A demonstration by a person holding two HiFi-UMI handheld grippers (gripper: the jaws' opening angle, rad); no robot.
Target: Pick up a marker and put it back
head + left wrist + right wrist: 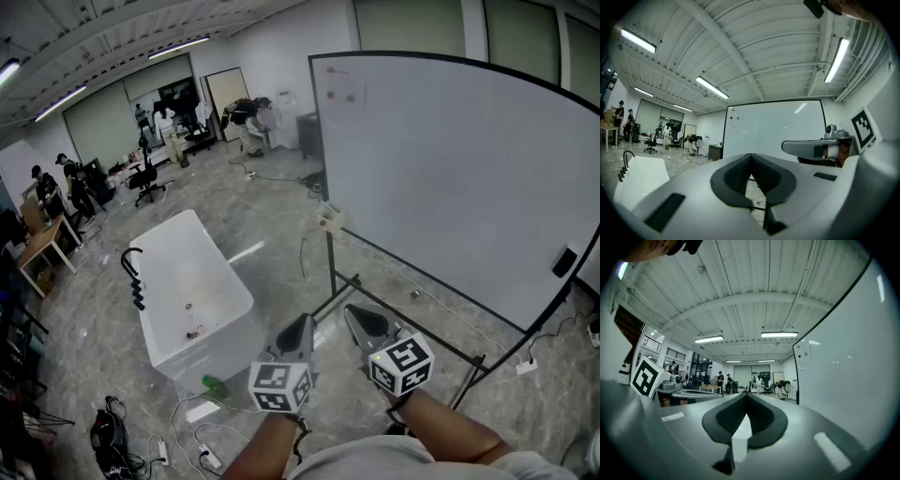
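Open air lies ahead of my left gripper (305, 323) and right gripper (354, 317), between the white bathtub (192, 291) at left and the whiteboard (450, 178) walling off the right. Its black stand (331, 272) crosses low just ahead; a power strip (208, 457) lies on the floor by the tub.

White bathtub (211, 352) beside whiteboard (450, 169) — office chair (145, 180) beyond
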